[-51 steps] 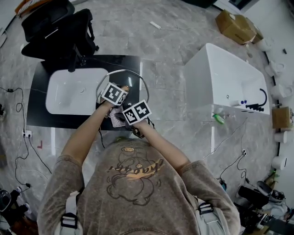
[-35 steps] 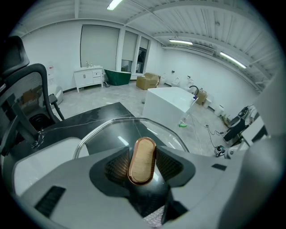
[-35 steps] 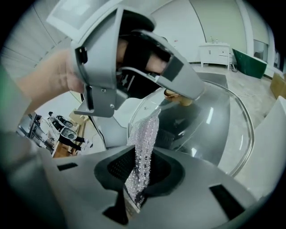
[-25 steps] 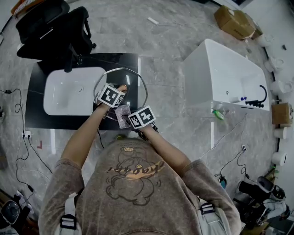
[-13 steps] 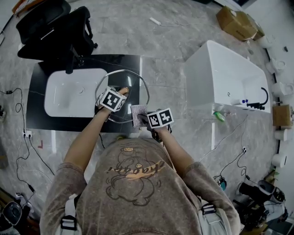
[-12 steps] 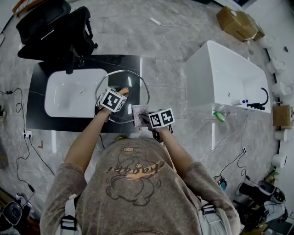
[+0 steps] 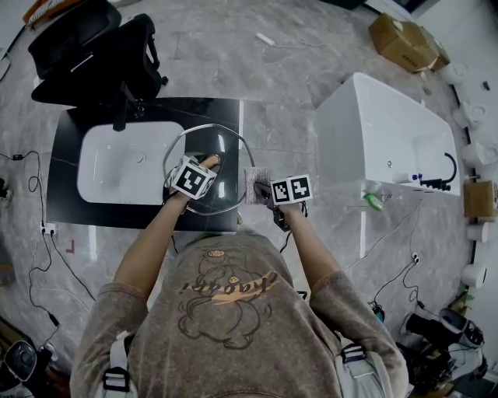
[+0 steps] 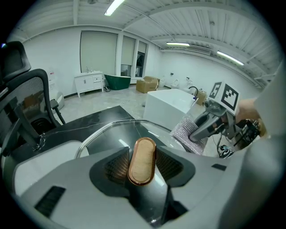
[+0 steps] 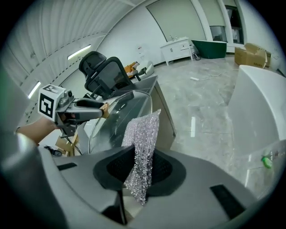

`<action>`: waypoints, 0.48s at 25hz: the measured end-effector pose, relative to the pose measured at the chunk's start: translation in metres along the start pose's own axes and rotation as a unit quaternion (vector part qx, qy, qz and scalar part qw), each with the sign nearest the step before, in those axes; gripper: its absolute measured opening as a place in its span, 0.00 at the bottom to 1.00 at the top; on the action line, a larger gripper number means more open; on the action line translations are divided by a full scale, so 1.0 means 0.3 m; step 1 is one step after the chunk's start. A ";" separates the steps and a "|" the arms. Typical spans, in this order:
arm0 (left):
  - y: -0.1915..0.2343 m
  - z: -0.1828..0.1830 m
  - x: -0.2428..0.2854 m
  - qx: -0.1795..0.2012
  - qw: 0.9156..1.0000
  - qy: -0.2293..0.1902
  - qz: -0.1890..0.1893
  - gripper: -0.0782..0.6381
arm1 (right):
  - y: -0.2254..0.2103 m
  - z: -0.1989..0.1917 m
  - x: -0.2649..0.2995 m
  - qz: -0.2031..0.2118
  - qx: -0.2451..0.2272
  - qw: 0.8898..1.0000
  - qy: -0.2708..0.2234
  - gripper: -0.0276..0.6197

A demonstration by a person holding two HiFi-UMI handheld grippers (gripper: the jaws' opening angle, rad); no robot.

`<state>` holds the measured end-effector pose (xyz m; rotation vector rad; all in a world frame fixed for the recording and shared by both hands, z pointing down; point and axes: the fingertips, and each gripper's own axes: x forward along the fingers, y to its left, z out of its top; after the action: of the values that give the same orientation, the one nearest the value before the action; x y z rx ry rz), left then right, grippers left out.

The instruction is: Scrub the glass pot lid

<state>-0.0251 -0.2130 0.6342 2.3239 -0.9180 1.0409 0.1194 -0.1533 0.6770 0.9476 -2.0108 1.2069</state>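
Head view: left tongs [image 7: 208, 164] clamp lid knob [image 8: 142, 160], steadying glass pot lid [image 7: 227, 148]; right tongs [image 7: 263, 189] pinch scouring cloth [image 7: 254, 183] at lid's right rim. Next stroke likely leftward onto glass.

It was a big, bare hall set out like a bathroom-fittings showroom or test space, not a lived-in home. Under the left claw [image 7: 207, 165] stood a black bench [image 7: 66, 210] with a white basin [image 7: 117, 163] sunk in it, out in the open on a grey marble-tiled floor [image 7: 280, 124]. Off to the right of the right claw [image 7: 264, 189] sat a freestanding white bathtub [image 7: 366, 124] with a black tap [image 7: 443, 167]. Beyond both claws were cardboard boxes [image 7: 398, 43] and a black office chair [image 7: 101, 58]. Far ahead of the left claw stood a white vanity cabinet [image 8: 90, 82] and a green tub [image 8: 117, 82], under strip lights [image 8: 114, 5] on a ribbed white ceiling [image 8: 187, 27].
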 end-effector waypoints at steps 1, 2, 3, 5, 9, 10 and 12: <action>-0.001 -0.001 0.001 0.000 1.000 0.000 0.001 0.39 | -0.012 0.017 0.001 -0.005 -0.007 1.000 0.003 0.19; -0.002 -0.001 0.001 0.000 1.000 0.000 0.001 0.39 | -0.023 0.034 0.003 -0.009 -0.014 1.000 0.006 0.19; -0.002 0.000 0.002 0.000 1.000 0.000 0.001 0.39 | -0.032 0.052 0.005 -0.012 -0.019 1.000 0.009 0.19; -0.004 0.004 0.005 0.001 1.000 -0.004 -0.001 0.39 | -0.049 0.089 0.012 -0.015 -0.026 0.999 0.012 0.19; -0.006 0.005 0.017 0.000 1.000 -0.009 0.002 0.39 | -0.071 0.171 0.032 -0.017 -0.036 0.999 0.016 0.19; -0.006 0.006 0.017 0.000 1.000 -0.010 0.004 0.39 | -0.077 0.195 0.040 -0.018 -0.040 0.999 0.017 0.19; -0.009 0.007 0.014 0.000 1.000 -0.009 0.006 0.39 | -0.091 0.243 0.058 -0.021 -0.045 0.999 0.019 0.19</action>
<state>-0.0202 -0.2142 0.6358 2.3350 -0.9402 1.0266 0.1223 -0.2330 0.6742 0.9109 -1.9884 1.0948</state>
